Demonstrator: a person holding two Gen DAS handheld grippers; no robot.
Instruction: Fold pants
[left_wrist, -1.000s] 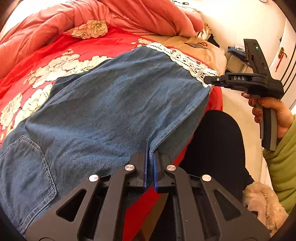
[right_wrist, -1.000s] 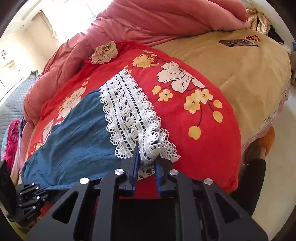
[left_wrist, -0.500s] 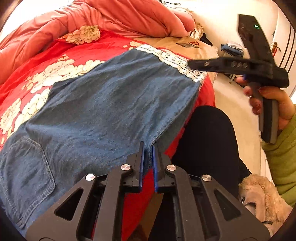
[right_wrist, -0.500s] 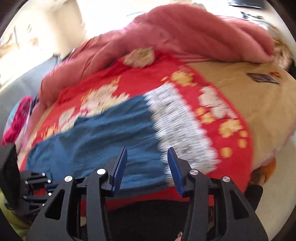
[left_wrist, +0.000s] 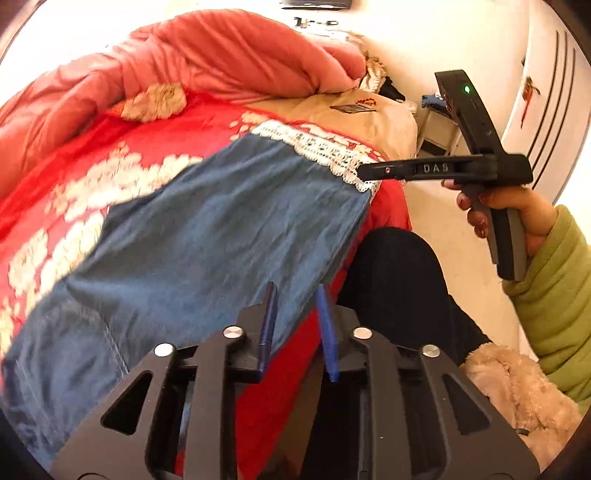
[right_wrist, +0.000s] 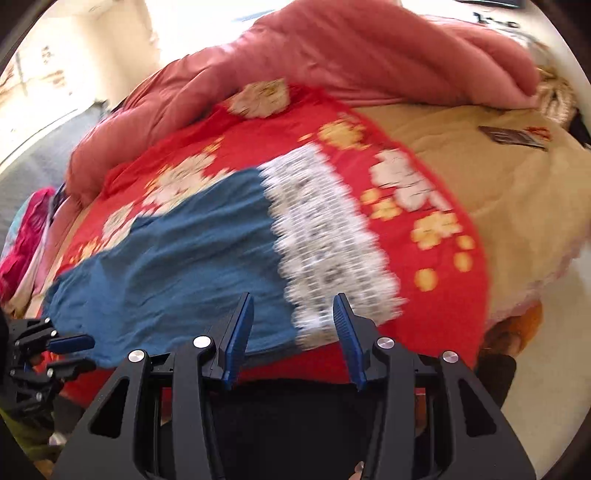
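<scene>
Here the pants (left_wrist: 207, 236) lie beyond the right gripper (right_wrist: 293, 332) (jaws apart).

My left gripper (left_wrist: 295, 325) is matt black plastic with shiny metal screws and blue ribbed pads (left_wrist: 267, 325). The pants (left_wrist: 207, 236) are soft, matt blue denim — white openwork lace (right_wrist: 328, 240) at the hem — on a red floral cotton sheet (left_wrist: 55, 155).
</scene>
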